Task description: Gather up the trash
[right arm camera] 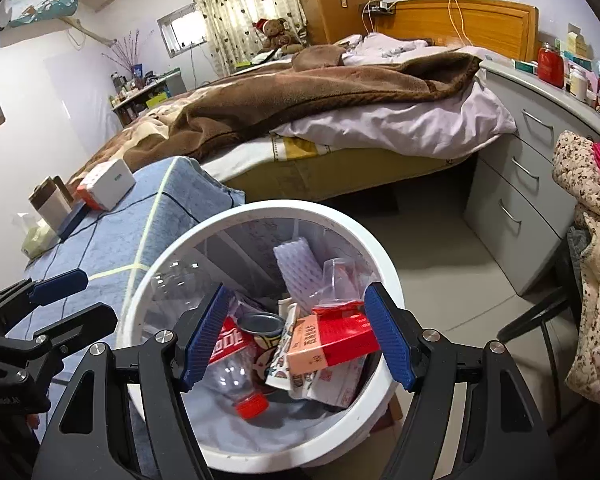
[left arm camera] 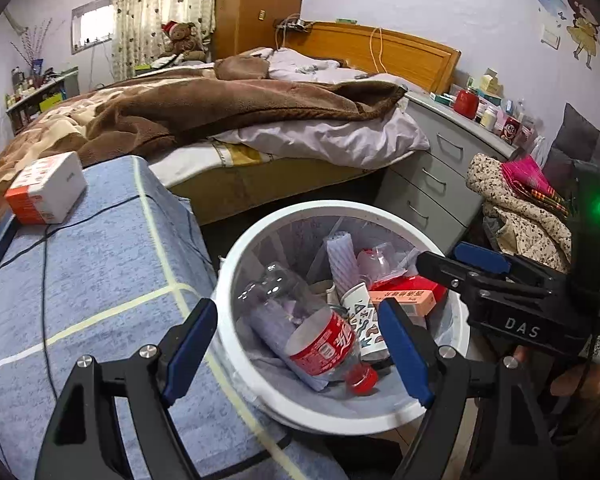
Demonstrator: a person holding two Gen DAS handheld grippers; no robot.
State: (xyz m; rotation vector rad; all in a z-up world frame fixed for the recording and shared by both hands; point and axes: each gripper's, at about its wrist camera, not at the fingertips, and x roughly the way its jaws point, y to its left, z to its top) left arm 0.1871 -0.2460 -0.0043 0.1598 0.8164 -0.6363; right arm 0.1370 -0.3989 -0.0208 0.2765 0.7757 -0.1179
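Now, with the left gripper (left arm camera: 300, 348) and right gripper (right arm camera: 296, 336) both released above the bin (right arm camera: 384, 264), lift straight clear of its rim.

white bin (right arm camera: 384, 280) upright by bed | inside: coke btl (right arm camera: 236, 364) lying, red box (right arm camera: 332, 340), cup (left arm camera: 362, 320)

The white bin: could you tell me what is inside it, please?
The white bin holds a red-labelled plastic bottle, a red box, a patterned paper cup and foam sheet; anything beneath them is covered.
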